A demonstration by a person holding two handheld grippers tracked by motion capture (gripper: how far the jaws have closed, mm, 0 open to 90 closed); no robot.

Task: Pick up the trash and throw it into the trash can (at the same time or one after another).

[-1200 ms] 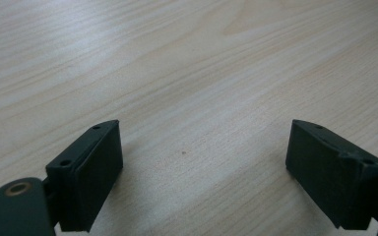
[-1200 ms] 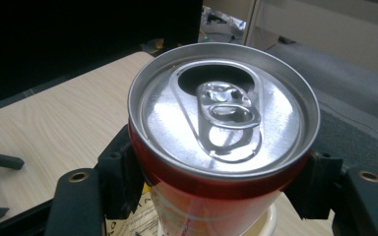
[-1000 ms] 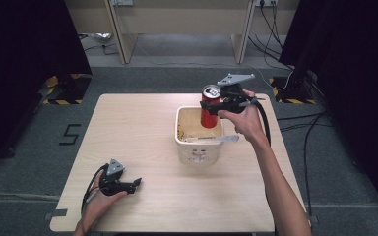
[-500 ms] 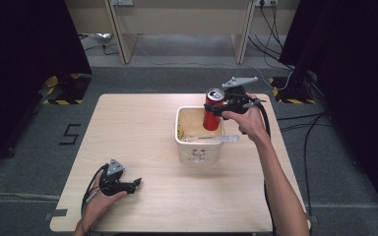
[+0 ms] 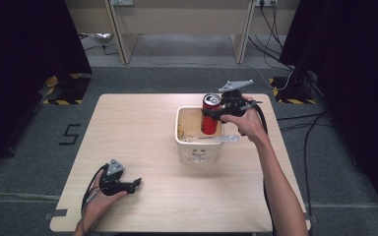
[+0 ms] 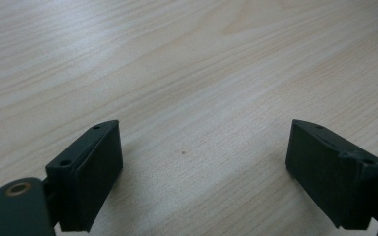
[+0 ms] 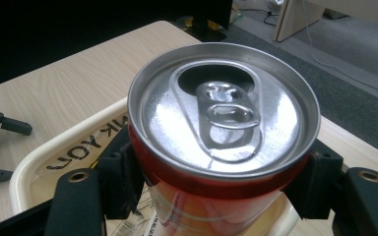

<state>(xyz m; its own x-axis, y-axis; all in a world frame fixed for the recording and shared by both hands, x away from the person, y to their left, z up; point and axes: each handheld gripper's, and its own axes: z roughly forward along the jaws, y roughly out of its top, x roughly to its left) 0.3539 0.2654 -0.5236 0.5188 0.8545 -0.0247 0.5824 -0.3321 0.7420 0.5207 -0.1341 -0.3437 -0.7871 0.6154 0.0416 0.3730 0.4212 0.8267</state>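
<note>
Where tool (image 7: 216,191) grips, can (image 7: 221,142) base hidden

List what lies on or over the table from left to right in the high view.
Left gripper → cream plastic bin → red drink can, upright over the bin → right gripper clamped on the can, with the hand behind it.

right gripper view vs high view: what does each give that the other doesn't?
Right gripper view alone: the red can's opened mouth and pull tab, and both jaws pressed against its sides. High view alone: the left gripper resting on the table, far from the bin. Both: the red can clamped in the right gripper, upright over the cream bin.
</note>
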